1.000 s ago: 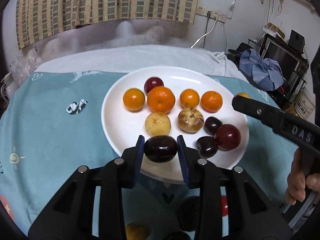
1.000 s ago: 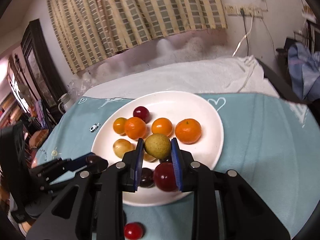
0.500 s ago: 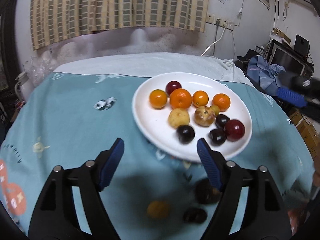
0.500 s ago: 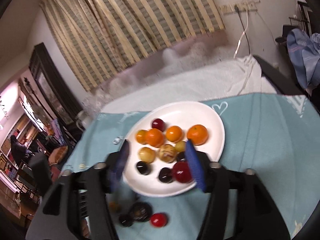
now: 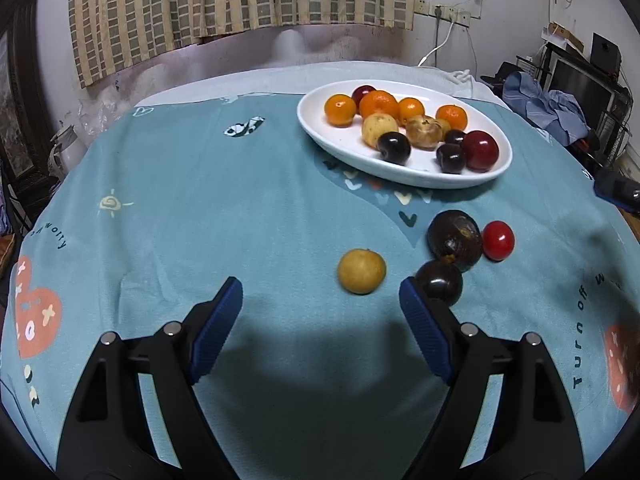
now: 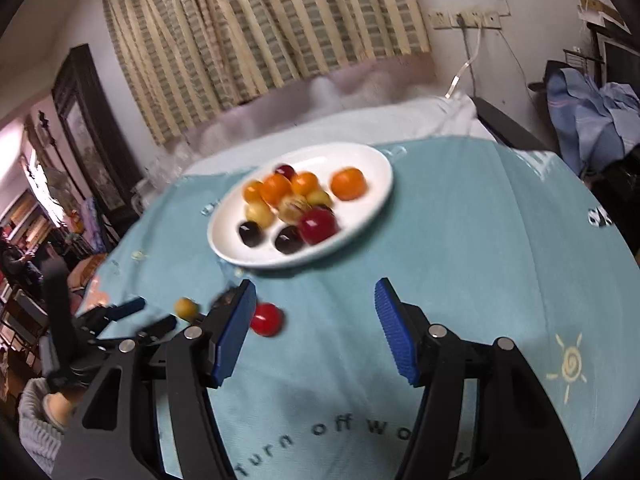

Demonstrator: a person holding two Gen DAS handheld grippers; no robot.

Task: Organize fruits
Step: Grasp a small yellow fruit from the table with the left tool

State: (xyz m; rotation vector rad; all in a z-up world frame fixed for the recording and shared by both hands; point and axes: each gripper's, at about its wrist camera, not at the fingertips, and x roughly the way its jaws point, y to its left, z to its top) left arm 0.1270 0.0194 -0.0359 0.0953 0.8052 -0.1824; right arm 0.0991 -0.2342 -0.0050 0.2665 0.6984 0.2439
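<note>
A white plate holds several oranges, dark plums, yellow fruits and a red fruit; it also shows in the right wrist view. On the blue cloth before it lie a yellow fruit, a small dark plum, a large dark fruit and a small red fruit. My left gripper is open and empty, just short of the yellow fruit. My right gripper is open and empty; the red fruit lies beside its left finger. The left gripper also shows in the right wrist view.
The blue printed cloth covers a round table that drops away at its edges. A white towel lies behind the plate. A curtain and wall stand at the back. Clothes and shelves are at the far right.
Both grippers opened, let go of their fruits on the plate and drew back toward the table's near side. The loose fruits on the cloth have come into view.
</note>
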